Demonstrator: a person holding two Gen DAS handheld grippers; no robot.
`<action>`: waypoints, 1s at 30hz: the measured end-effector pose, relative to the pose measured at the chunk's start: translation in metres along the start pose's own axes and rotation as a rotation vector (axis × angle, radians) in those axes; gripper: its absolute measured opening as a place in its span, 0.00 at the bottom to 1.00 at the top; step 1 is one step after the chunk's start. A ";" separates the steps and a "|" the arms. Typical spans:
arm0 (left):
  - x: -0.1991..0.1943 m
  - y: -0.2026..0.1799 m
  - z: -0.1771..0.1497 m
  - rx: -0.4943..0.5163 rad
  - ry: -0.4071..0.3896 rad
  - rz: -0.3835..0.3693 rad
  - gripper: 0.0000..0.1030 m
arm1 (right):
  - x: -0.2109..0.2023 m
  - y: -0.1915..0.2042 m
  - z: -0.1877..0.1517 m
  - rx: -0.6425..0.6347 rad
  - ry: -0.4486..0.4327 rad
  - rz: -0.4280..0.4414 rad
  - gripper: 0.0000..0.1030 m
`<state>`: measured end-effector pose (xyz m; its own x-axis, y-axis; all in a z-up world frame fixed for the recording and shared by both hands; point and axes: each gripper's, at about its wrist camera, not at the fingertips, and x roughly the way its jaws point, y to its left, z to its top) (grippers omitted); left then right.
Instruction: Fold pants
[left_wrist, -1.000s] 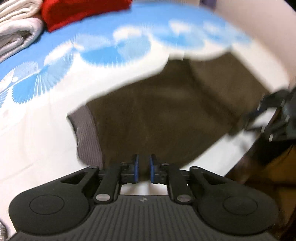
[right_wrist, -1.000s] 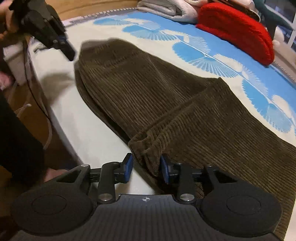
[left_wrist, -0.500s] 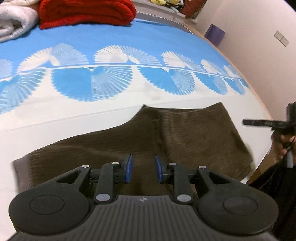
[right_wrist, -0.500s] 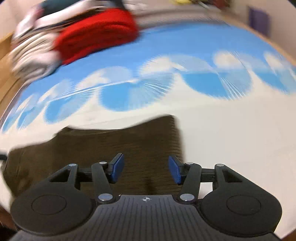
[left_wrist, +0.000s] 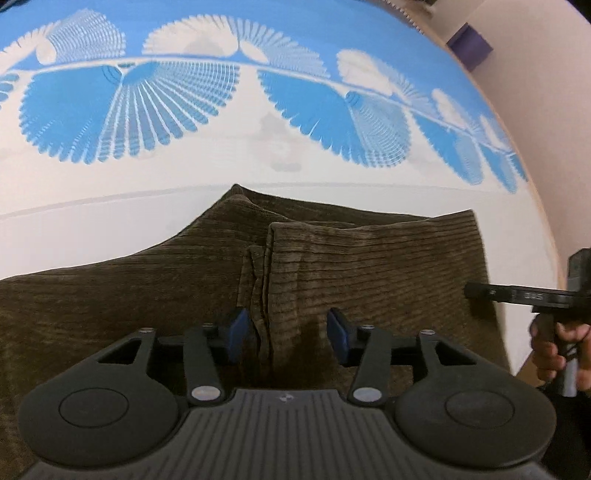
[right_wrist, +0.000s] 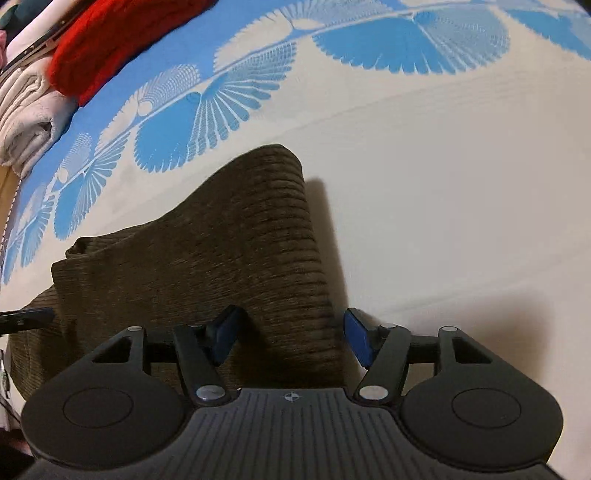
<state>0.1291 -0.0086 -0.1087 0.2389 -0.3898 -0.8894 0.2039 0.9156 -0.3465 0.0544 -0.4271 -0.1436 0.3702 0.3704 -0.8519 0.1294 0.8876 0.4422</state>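
Note:
Brown corduroy pants lie folded on the bed sheet. In the left wrist view my left gripper hovers low over the stacked leg hems. Its jaws are opening, with the hems between them and the pads not pressing. The right gripper, held by a hand, pokes in at the pants' right edge. In the right wrist view my right gripper straddles the pants' folded edge. Its jaws are opening too, one pad over cloth, the other over bare sheet. The left gripper's tip shows at the far left.
The sheet is white near me and blue with fan prints further back. A red folded cloth and pale folded towels lie at the bed's far left corner. A wall and a purple object border the bed's right side.
Both grippers swung across the bed with pant fabric, laid it down over the rest, and opened their jaws. The pants now lie folded shorter.

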 end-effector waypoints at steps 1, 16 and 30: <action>0.008 0.000 0.002 0.002 0.018 0.018 0.55 | 0.001 0.000 0.001 -0.005 0.000 0.007 0.61; -0.024 -0.025 0.004 0.161 -0.132 -0.060 0.17 | -0.014 -0.010 0.008 0.013 -0.050 0.103 0.17; -0.040 -0.019 -0.023 0.206 -0.102 -0.025 0.27 | -0.040 -0.004 0.004 -0.065 -0.232 -0.109 0.31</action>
<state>0.0939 -0.0079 -0.0736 0.3242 -0.4301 -0.8425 0.3985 0.8699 -0.2907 0.0424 -0.4467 -0.1101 0.5593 0.2055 -0.8031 0.1235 0.9373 0.3259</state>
